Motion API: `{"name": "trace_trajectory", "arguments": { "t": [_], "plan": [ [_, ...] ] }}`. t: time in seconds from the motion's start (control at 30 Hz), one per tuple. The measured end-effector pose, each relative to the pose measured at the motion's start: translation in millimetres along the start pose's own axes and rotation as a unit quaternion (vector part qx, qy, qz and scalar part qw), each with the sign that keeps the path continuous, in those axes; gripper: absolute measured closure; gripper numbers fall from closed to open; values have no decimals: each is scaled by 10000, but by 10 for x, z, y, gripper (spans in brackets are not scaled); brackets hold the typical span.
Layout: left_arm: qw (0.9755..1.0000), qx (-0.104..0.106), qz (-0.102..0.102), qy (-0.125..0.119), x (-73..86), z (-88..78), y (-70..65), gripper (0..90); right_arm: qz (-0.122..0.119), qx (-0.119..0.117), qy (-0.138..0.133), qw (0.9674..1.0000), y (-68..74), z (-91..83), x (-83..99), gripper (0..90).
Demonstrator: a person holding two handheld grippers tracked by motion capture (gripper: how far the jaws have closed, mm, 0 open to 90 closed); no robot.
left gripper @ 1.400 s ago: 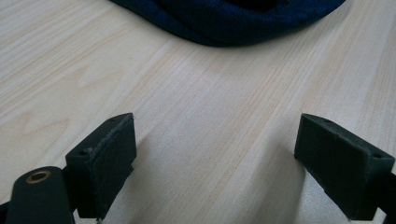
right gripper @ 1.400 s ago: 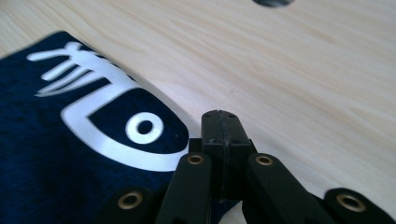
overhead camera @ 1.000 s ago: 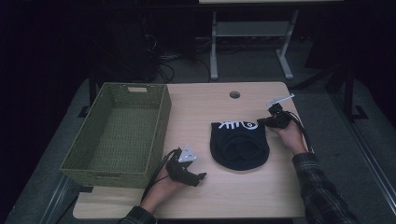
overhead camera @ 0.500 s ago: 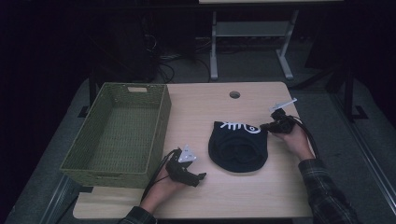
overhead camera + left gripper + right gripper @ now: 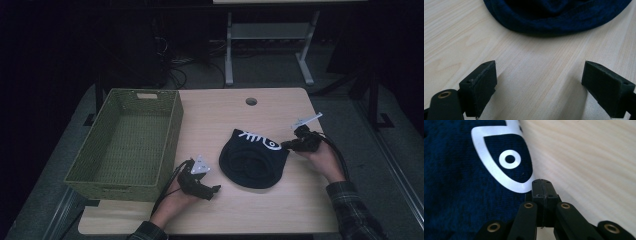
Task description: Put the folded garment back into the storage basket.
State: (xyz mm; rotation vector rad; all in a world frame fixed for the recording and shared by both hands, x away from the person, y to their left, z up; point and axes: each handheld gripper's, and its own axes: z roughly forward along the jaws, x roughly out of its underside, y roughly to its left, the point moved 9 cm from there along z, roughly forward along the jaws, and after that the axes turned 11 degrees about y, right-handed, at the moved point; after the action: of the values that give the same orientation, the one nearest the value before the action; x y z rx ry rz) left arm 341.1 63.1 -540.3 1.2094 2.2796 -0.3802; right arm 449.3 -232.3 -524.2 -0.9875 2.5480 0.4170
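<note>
1. Beanie [image 5: 254, 160] first: the dark navy knitted hat lies flat on the wooden table [image 5: 280, 210], right of centre, with its white fish-skeleton print [image 5: 257, 139] on the far part and the fish's head toward your right hand
2. Your right gripper [image 5: 289, 145] sits at the hat's right edge, just beside the printed fish head; in the right gripper view [image 5: 541, 183] its jaws are pressed together, tips level with the hem where the white outline of the fish head [image 5: 506, 157] ends. Whether a fold of knit is caught between the pads you cannot tell, since no cloth shows in the seam between them
3. Your left gripper [image 5: 212, 190] rests on the table near the front edge, left of the beanie and apart from it. In the left gripper view [image 5: 539, 87] its jaws stand spread wide with bare wood between them, and the hat's rolled rim [image 5: 554, 22] lies ahead of them
4. Green woven basket [image 5: 125, 145] stands at the table's left side, just beside your left hand [image 5: 172, 200], with nothing in it
</note>
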Motion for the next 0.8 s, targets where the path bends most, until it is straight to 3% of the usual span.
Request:
{"name": "trace_trajectory", "arguments": {
  "t": [0.8],
  "plan": [
    [10000,1,4,4,4,1,0,118,-439,-219,-23,9988,536,-84,284,900]
  ]
}}
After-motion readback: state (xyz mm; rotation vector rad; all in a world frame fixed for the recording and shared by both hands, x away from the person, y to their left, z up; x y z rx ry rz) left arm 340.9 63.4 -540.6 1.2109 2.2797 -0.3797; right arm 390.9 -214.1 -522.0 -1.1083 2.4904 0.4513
